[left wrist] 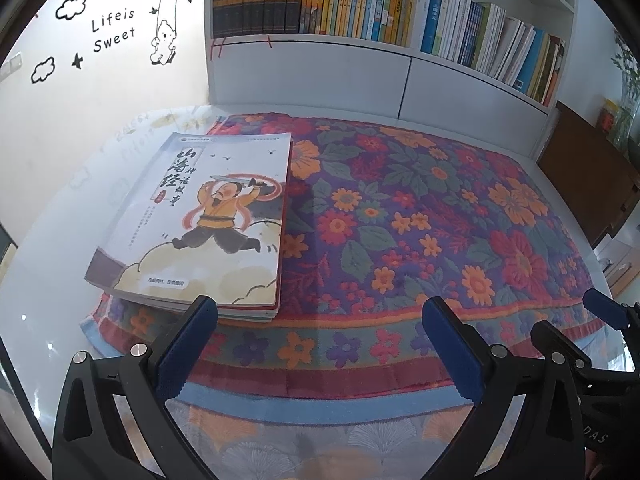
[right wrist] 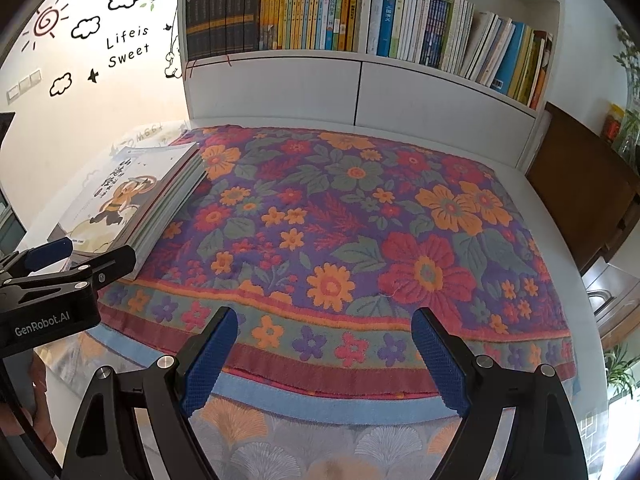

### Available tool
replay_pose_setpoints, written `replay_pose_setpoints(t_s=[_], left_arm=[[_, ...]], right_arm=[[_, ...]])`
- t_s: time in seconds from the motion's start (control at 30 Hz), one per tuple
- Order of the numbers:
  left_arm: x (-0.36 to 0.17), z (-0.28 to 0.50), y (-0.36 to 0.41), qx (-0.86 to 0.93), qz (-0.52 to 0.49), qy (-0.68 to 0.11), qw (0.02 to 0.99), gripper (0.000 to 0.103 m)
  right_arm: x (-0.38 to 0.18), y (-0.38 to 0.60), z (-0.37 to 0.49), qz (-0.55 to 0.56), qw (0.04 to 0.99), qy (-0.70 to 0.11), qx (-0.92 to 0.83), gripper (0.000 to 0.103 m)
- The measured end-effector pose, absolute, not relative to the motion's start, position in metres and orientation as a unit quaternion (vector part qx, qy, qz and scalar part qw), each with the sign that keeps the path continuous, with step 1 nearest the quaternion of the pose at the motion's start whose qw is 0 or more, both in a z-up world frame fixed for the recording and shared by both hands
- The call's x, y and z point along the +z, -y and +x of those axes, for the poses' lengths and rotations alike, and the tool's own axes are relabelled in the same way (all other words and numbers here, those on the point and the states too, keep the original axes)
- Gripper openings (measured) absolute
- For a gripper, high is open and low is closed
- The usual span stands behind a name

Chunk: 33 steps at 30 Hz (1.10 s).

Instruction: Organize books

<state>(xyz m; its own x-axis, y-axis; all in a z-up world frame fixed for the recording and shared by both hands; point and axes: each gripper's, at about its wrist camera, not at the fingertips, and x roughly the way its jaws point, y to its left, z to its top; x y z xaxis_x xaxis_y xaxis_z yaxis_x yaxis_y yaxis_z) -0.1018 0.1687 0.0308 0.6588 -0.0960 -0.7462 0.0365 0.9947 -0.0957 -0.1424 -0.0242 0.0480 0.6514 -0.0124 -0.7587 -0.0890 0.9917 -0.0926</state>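
White bookcase (left wrist: 400, 76) stands against the back wall, its shelf packed with upright shelved books (left wrist: 360, 0). Wall to its left carries cartoon stickers (left wrist: 114, 32) reading "Lifeis Sweet".

Worktop (left wrist: 52, 312) is white and glossy, covered over most of its middle by a floral cloth (left wrist: 420, 220) in purple, red and orange.

Stack of books (left wrist: 200, 220) lies flat at the cloth's left edge, partly on the cloth, partly over bare worktop. Top cover shows a cartoon figure in a yellow tunic swinging a sword. From the right wrist view the stack's page edges (right wrist: 168, 208) face the cloth's centre; several volumes, count not clear.

Left tool (left wrist: 320, 344): jaws wide apart, nothing between them, poised above the cloth's near border; its left finger (left wrist: 188, 340) overlaps the stack's near corner in the view, contact cannot be told.

Right tool (right wrist: 324, 352): jaws wide, nothing between them, above the cloth's near border, well apart from the stack.
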Motion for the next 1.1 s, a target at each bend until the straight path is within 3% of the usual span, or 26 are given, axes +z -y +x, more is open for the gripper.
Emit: replay_pose_setpoints(t_s=[1.1], left_arm=[[0.0318, -0.1045, -0.1590, -0.032, -0.026, -0.407, 0.913, 0.102]], right_arm=[[0.0492, 0.0237, -0.1440, -0.048, 0.909, -0.413, 0.023, 0.087]])
